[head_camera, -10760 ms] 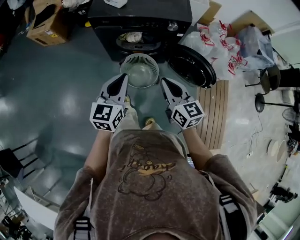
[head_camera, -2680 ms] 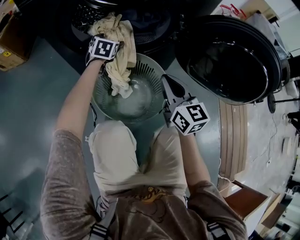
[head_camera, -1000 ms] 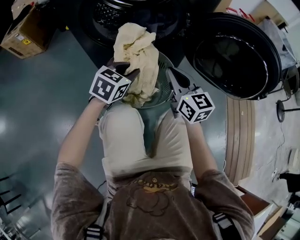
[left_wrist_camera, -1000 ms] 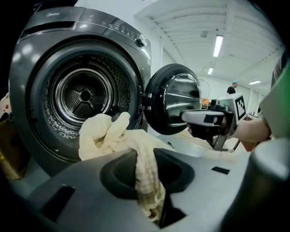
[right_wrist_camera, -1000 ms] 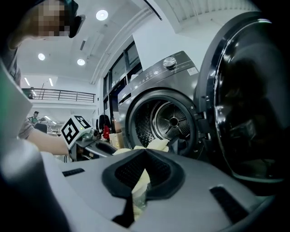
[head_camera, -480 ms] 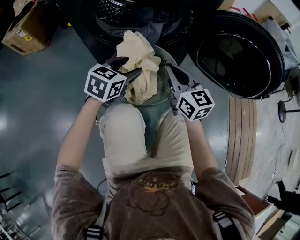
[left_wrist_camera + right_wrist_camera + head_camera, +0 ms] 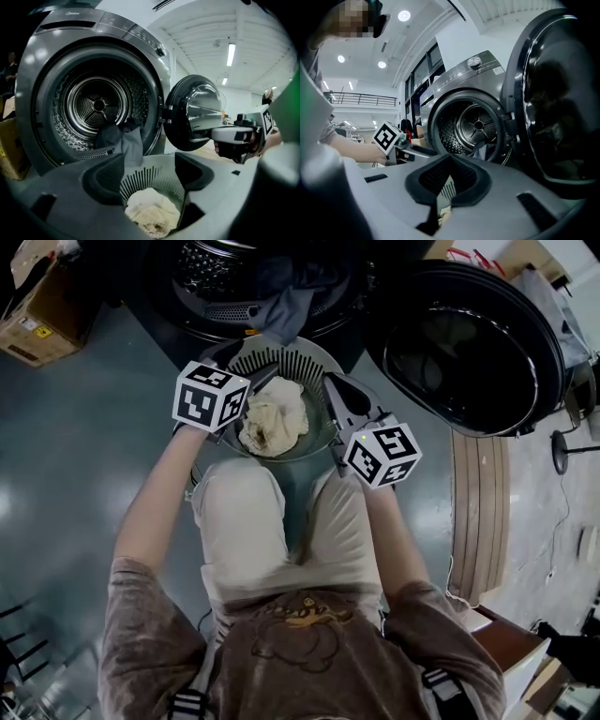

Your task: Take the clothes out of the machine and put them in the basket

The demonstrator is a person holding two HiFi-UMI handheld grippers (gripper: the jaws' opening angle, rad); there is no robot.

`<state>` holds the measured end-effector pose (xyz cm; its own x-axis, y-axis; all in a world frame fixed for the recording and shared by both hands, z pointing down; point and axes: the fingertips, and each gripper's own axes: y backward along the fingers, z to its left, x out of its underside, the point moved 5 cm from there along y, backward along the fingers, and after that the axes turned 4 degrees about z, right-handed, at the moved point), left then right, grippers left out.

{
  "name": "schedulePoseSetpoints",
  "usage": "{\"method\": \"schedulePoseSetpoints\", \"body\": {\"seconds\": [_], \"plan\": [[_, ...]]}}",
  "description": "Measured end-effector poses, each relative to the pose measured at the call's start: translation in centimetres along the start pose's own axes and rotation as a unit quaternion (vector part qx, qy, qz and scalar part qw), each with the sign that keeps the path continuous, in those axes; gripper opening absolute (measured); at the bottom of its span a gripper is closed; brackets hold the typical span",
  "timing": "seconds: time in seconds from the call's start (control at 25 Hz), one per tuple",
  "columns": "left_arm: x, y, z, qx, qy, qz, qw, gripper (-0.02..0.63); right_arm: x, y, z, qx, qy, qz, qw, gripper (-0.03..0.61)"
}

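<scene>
The left tool (image 7: 150,164) had just opened, empty; the right tool (image 7: 449,161) was closed, empty. The dark garment (image 7: 281,310), upper centre, looked limp and light: best pinched by its hanging fold.

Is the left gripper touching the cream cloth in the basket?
Apart. In the left gripper view the left gripper has just opened its jaws, gripping nothing; the cloth lies lower in the basket, a clear gap above it.
</scene>
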<state>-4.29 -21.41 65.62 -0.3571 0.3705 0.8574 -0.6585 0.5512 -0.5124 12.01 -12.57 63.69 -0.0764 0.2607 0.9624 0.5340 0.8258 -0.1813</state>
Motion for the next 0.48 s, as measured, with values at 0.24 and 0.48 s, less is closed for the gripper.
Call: {"method": "schedulePoseSetpoints", "body": {"seconds": [0.24, 0.48], "plan": [[-1.4, -6.0, 2.9, -0.013, -0.008, -0.002, 0.9999, 0.369, 0.0, 0.0, -0.6, 0.019, -0.008, 0.0, 1.0, -0.003], [-2.7, -12.6, 6.6, -0.043, -0.015, 0.016, 0.9988, 0.399, 0.4, -0.2, -1.0, 0.035, -0.012, 0.007, 0.999, -0.003]]}}
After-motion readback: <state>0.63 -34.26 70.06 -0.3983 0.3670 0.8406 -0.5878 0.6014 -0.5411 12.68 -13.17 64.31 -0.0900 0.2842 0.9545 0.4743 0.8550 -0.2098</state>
